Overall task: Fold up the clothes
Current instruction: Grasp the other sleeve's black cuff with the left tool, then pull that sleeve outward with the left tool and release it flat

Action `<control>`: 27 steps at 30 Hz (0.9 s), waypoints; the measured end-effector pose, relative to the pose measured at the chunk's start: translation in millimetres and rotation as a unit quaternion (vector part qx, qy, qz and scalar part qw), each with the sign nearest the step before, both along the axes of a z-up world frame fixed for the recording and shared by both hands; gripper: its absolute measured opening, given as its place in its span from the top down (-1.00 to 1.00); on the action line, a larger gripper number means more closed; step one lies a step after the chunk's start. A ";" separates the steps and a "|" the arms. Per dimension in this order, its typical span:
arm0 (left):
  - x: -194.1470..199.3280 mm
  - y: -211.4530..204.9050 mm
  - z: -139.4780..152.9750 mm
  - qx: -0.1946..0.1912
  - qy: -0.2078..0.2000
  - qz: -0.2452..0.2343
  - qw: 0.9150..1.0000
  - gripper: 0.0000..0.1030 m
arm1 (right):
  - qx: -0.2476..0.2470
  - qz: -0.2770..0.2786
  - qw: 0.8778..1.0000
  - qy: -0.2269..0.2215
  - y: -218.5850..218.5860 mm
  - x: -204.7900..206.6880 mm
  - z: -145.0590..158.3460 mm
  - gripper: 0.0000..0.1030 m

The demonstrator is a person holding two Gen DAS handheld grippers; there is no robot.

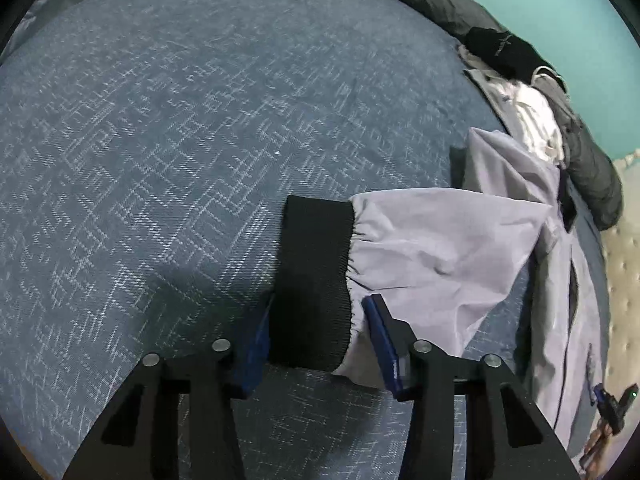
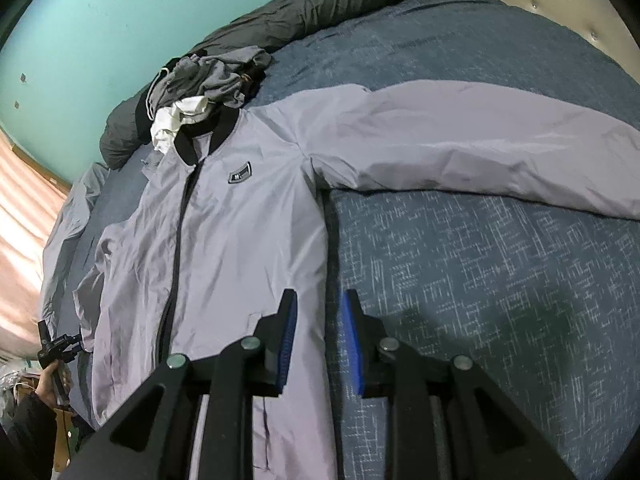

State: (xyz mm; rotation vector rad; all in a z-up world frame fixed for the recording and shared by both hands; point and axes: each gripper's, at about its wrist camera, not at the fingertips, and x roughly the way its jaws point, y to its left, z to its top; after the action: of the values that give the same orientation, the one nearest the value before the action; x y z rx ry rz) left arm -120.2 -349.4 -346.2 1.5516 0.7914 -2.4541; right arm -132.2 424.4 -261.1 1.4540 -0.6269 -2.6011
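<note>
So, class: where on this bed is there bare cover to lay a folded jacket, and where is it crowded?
Bare bed cover lies below the jacket's outstretched sleeve, right of its body. More stretches beyond the black cuff between the left gripper's fingers. Crowded: the clothes pile by the collar, against the dark quilt.
</note>
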 end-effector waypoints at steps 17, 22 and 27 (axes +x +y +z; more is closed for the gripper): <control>40.2 -47.9 103.2 -0.067 0.091 0.030 0.993 0.77 | 0.002 0.024 1.000 0.004 -21.2 2.8 7.5 0.56; 51.8 -87.3 128.6 -0.091 0.099 0.063 0.989 0.79 | -0.003 0.025 1.000 0.006 -25.2 3.4 8.2 0.56; 58.2 -104.2 124.0 -0.090 0.094 0.086 0.988 0.81 | -0.002 0.032 0.999 0.002 -31.0 4.3 6.2 0.56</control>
State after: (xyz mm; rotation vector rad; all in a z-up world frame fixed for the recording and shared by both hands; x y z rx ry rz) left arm -62.0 -453.6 -222.2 1.1538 0.6764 -2.4888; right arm -127.9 393.5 -254.9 1.4437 -0.5755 -2.5524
